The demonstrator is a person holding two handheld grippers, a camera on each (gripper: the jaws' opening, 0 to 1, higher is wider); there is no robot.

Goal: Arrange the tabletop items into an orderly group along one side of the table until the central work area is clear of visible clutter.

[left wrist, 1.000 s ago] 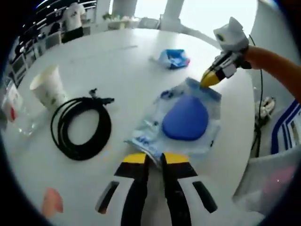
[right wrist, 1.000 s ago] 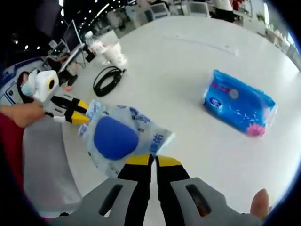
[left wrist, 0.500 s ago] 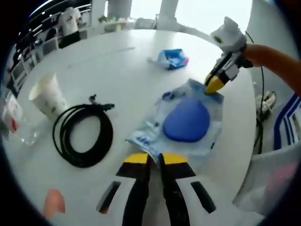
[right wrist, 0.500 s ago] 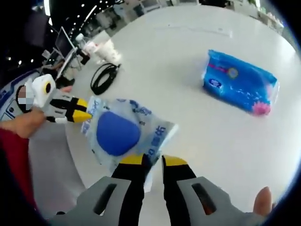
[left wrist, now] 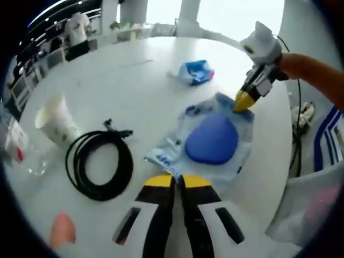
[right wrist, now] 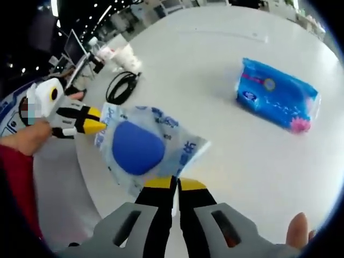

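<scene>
**Tidying the white table: hardly begun**

Grippers hold the clear bag between them. The left gripper [left wrist: 172,181] has its jaws closed on one edge of the clear bag [left wrist: 207,141], which has a blue pad inside. The right gripper [right wrist: 172,184] has its jaws closed on the far edge of the same bag. In the left gripper view, the right gripper's yellow tips touch the bag's far corner.

The bag sits near the edge of the white table [left wrist: 123,80], on the side close to the person.

The job looks like it has only just started. Things are spread out, well apart from each other. The blue tissue pack [right wrist: 278,95] lies alone in the open part of the table. The black cable coil [left wrist: 100,165] lies beside the paper cup [left wrist: 56,120]. A clear cup or bottle [left wrist: 19,152] stands near the rim, too blurry to name for sure. None of these are lined up yet, so all of them may need to move to one side.

Count of things on the table: one bag, one tissue pack, one cable coil, one paper cup, one clear cup or bottle.
</scene>
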